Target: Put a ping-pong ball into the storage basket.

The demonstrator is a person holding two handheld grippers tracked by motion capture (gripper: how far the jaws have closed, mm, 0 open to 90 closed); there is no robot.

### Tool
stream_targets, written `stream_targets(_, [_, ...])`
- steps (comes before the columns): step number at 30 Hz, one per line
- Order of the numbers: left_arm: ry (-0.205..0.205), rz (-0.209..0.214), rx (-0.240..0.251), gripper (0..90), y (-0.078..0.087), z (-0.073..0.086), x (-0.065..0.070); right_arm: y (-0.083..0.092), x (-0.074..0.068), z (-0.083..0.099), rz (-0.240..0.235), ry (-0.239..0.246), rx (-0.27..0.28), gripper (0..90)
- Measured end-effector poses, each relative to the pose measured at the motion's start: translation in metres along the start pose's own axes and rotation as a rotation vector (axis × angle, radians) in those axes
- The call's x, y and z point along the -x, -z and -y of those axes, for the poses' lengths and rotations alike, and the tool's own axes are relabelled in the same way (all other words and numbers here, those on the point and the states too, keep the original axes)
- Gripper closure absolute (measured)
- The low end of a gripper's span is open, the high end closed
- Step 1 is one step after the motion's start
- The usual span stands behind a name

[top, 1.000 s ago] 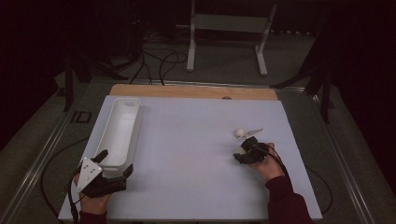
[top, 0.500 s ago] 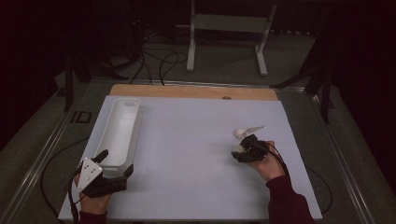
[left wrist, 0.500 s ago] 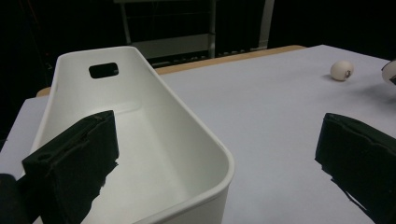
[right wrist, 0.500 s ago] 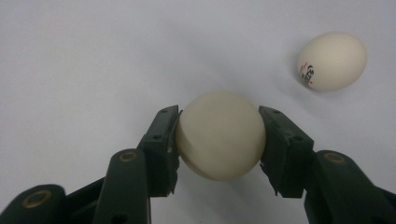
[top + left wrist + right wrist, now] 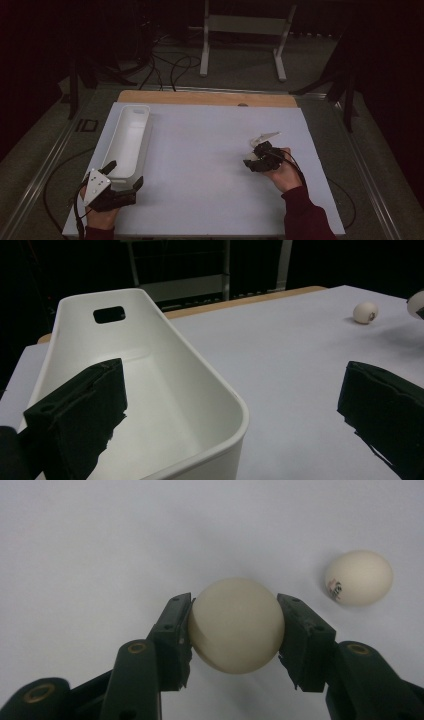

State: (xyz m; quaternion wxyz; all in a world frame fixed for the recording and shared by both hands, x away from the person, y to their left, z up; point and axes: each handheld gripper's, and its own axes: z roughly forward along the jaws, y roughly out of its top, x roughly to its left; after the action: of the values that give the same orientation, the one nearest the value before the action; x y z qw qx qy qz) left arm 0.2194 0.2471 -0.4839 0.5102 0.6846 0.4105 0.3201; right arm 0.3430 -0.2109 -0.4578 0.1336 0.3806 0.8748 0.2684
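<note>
My right gripper [image 5: 234, 617] is shut on a cream-white egg [image 5: 235, 630], its pads pressing on both sides, just above the white table sheet. A second egg [image 5: 358, 577] with a small red mark lies on the sheet beyond it to the right; it also shows far off in the left gripper view [image 5: 365, 312]. In the high view the right gripper [image 5: 257, 159] sits at the right middle of the table. My left gripper [image 5: 125, 172] is open at the near left. One jaw hangs inside the long white bin [image 5: 150, 340], the other outside it over the sheet.
The white bin [image 5: 131, 135] runs front to back along the table's left side, with nothing in the part I see. A wooden strip [image 5: 210, 97] edges the far side of the table. A white stand [image 5: 245, 30] and cables are on the floor beyond.
The right gripper has risen slightly with the egg between its jaws. The left gripper has stayed by the bin.
</note>
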Motion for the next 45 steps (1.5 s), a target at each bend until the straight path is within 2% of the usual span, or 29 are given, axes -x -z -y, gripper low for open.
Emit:
stream_targets(12, [-0.008, 0.001, -0.003, 0.2, 0.0, 0.0, 0.001, 0.0, -0.003, -0.01, -0.015, 0.002, 0.006, 50.0])
stream_targets(26, [-0.017, 0.003, -0.006, 0.2, -0.001, 0.0, 0.002, -0.002, -0.007, -0.013, -0.029, 0.002, 0.01, 50.0])
stream_targets(36, [-0.019, 0.001, -0.008, 0.2, -0.001, 0.0, 0.002, 0.004, -0.01, -0.02, -0.021, 0.015, 0.042, 50.0])
stream_targets(45, [-0.022, 0.002, -0.009, 0.2, -0.001, 0.0, 0.003, 0.008, -0.014, -0.023, -0.033, 0.016, 0.066, 50.1])
